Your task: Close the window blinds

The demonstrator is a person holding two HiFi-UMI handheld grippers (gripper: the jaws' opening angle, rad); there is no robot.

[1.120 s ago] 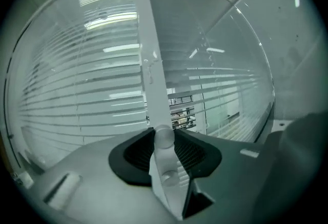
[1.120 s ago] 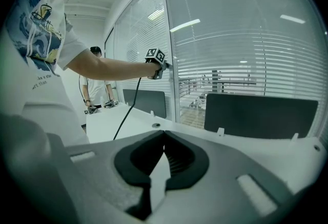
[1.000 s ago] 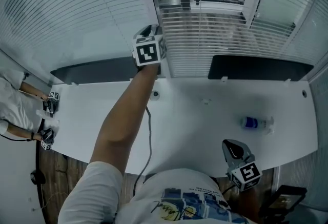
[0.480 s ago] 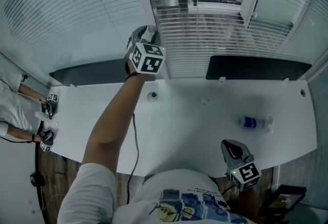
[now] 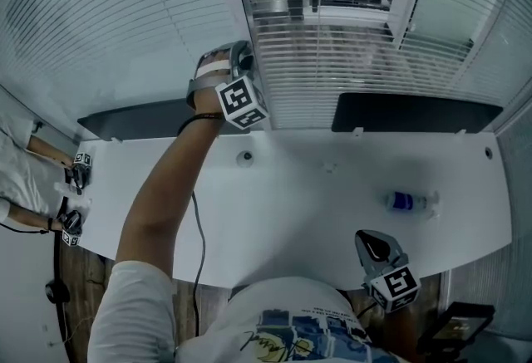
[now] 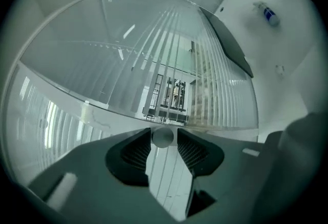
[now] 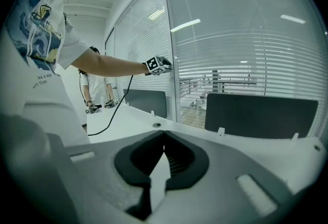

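The white counter (image 5: 316, 212) carries 1 small bottle (image 5: 410, 201) lying toward its right end, and 1 black cable (image 5: 201, 241) crosses its left front edge.

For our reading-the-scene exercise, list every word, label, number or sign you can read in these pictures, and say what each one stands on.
No text can be read for certain.
T-shirt: a handwritten line in its print, too blurred to read.
Bottle on the desk: blue label, too small to read.
Marker cubes: black-and-white square patterns, no letters or numbers.

Right gripper (image 7: 164, 133), fingers together, white desk (image 7: 124, 119) beyond.
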